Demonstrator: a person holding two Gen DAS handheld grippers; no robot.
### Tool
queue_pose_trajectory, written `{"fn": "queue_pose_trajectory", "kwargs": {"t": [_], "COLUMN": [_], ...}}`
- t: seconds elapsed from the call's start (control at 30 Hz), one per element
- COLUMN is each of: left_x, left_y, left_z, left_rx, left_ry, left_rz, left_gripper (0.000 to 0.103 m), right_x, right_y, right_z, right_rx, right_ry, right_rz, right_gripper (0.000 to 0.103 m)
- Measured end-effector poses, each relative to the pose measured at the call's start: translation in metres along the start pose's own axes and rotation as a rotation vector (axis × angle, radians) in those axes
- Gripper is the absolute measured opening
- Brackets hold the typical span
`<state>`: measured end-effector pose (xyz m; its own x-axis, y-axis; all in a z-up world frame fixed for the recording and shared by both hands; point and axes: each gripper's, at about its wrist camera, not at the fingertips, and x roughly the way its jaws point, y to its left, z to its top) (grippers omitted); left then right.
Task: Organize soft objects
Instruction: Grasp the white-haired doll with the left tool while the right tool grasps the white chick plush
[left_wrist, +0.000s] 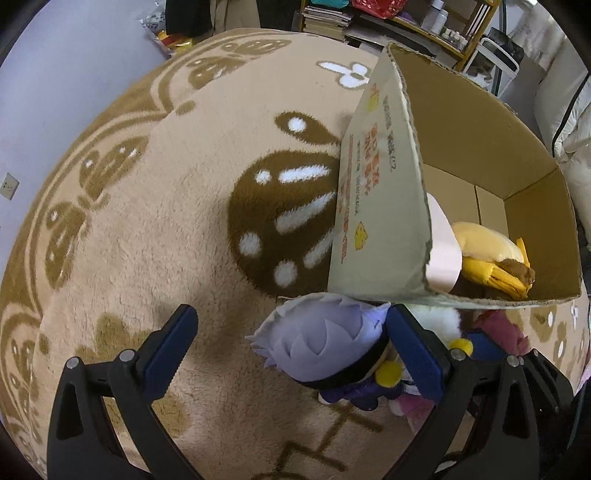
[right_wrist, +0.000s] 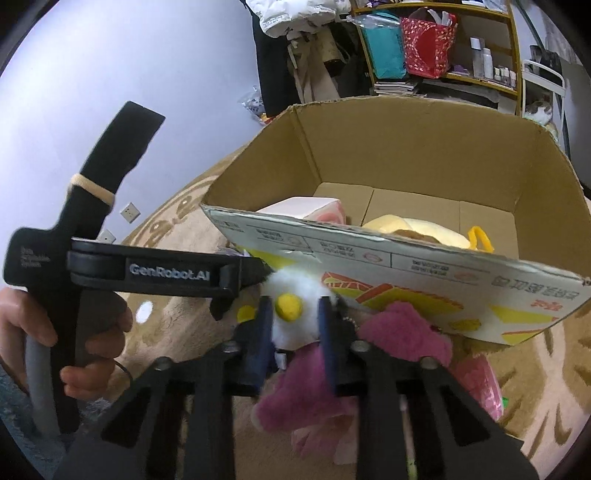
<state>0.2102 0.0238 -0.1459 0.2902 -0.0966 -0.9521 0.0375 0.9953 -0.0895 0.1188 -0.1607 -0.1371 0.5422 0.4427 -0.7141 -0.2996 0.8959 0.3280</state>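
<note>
Left gripper (left_wrist: 291, 354) is held low over the rug (left_wrist: 147, 229), its two blue-padded fingers spread wide; the grey-haired doll (left_wrist: 325, 350) lies against the inner face of the right finger, not clamped. The person's left hand (right_wrist: 77, 332), at nine o'clock in the right wrist view, wraps the black handle. Right gripper (right_wrist: 293, 325) points towards the cardboard box (right_wrist: 406, 147); its fingers pinch the white fluffy toy (right_wrist: 291, 317), which carries one yellow pompom, with pink fleece (right_wrist: 402, 328) bunched at four o'clock. Count: one box, corrugated, top open, printed flap folded outward; two plush items visible inside, one yellow toy (left_wrist: 487, 247) and one pink-and-white block (right_wrist: 314, 210). Rug is deep pile, tan with brown and white motifs.
</note>
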Motion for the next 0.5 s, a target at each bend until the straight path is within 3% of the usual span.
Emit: {"fn": "queue_pose_trajectory", "kwargs": {"t": [0.17, 0.23, 0.5], "left_x": [0.007, 0.012, 0.018], "left_y": [0.002, 0.006, 0.009], "left_z": [0.003, 0.005, 0.006], "left_rx": [-0.009, -0.032, -0.061], "left_ry": [0.013, 0.027, 0.033], "left_rz": [-0.023, -0.048, -0.077], "left_gripper": [0.101, 0.101, 0.101], "right_x": [0.001, 0.004, 0.002], "right_y": [-0.001, 0.001, -0.010], "right_z": [0.001, 0.003, 0.002], "right_rx": [0.016, 0.012, 0.054], "right_ry": [-0.023, -0.020, -0.004], "right_rz": [0.027, 0.018, -0.041], "right_gripper": [0.023, 0.013, 0.013]}}
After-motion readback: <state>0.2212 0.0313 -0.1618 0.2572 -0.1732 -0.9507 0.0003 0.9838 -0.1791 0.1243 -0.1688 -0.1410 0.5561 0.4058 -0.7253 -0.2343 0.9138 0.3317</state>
